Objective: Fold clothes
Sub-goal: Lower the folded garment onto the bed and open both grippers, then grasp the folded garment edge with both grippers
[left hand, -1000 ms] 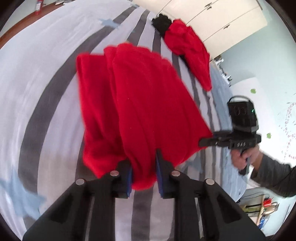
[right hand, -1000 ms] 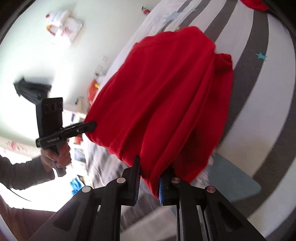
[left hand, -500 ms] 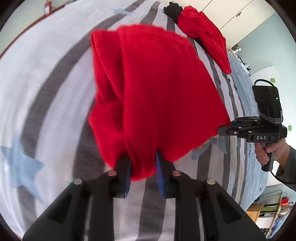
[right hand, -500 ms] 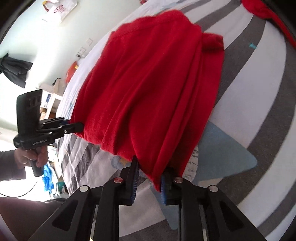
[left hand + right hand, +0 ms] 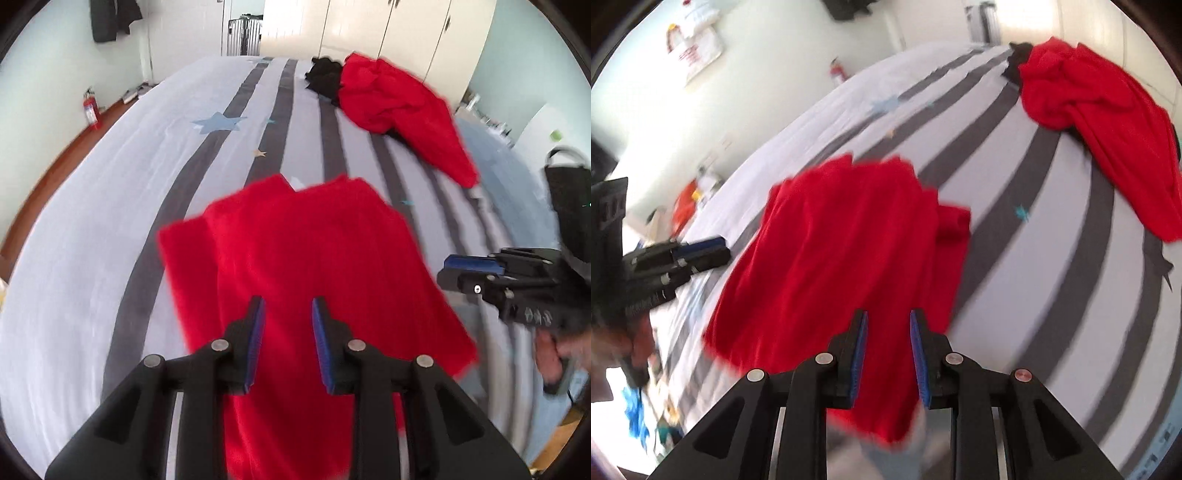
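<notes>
The red garment [image 5: 306, 273] lies on the striped bed [image 5: 110, 206], roughly a folded rectangle with one narrower layer sticking out along its left edge, and its near end runs under my left gripper [image 5: 287, 343]. I read this as the moment just after a fold is laid down: my left gripper is spread wide with nothing between its blue pads, hovering over the near part of the cloth. My right gripper [image 5: 888, 354] is likewise spread and empty, above the near right corner of the same garment [image 5: 842, 251]. From the left view it [image 5: 476, 273] sits just off the cloth's right edge. Both pictures are blurred, so I cannot judge how neat the edges are

Next, I think, comes either another fold across this piece or setting it aside, which calls for pinching two corners evenly. Further up the bed a second red garment [image 5: 399, 110] waits in a crumpled heap beside something black [image 5: 323, 79]
</notes>
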Action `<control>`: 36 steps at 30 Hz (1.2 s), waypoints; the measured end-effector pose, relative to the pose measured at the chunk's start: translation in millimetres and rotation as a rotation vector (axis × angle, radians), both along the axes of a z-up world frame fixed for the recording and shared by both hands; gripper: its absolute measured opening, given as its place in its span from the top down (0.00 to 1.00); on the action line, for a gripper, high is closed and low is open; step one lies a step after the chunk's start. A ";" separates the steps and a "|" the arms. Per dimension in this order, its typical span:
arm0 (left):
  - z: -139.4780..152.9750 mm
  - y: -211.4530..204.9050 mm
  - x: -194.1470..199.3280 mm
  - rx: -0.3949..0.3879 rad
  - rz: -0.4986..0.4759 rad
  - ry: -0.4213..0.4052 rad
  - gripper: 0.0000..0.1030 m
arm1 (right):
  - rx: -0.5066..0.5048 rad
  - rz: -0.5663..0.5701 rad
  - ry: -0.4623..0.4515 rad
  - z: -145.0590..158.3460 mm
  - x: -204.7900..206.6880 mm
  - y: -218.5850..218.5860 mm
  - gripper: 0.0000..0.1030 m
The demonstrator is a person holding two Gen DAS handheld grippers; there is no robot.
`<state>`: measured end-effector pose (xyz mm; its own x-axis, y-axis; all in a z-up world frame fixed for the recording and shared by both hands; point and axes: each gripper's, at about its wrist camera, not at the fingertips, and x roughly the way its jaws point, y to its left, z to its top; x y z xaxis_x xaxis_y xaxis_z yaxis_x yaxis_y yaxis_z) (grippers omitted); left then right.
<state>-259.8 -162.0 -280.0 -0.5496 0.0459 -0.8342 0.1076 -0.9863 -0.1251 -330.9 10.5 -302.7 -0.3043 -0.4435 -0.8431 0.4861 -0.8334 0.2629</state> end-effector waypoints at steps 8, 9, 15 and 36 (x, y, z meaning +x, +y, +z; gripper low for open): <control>-50.3 -21.4 -48.3 0.016 0.098 -0.048 0.78 | 0.008 -0.161 0.003 -54.5 -62.2 -45.2 0.83; -48.6 -21.7 -47.9 0.018 0.097 -0.048 0.78 | -0.001 -0.173 -0.006 -60.0 -67.9 -42.6 0.85; -24.7 -31.8 -61.0 0.027 0.165 0.038 0.78 | -0.040 -0.176 0.068 -35.0 -81.9 -36.4 0.85; -20.2 14.2 3.8 0.089 0.046 0.011 0.77 | -0.034 -0.133 0.110 -16.2 -19.8 -8.7 0.68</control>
<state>-255.9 -147.8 -300.2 -0.5616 0.0939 -0.8220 0.1506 -0.9653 -0.2132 -350.8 1.8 -318.9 -0.4519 -0.4208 -0.7866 0.3991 -0.8840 0.2436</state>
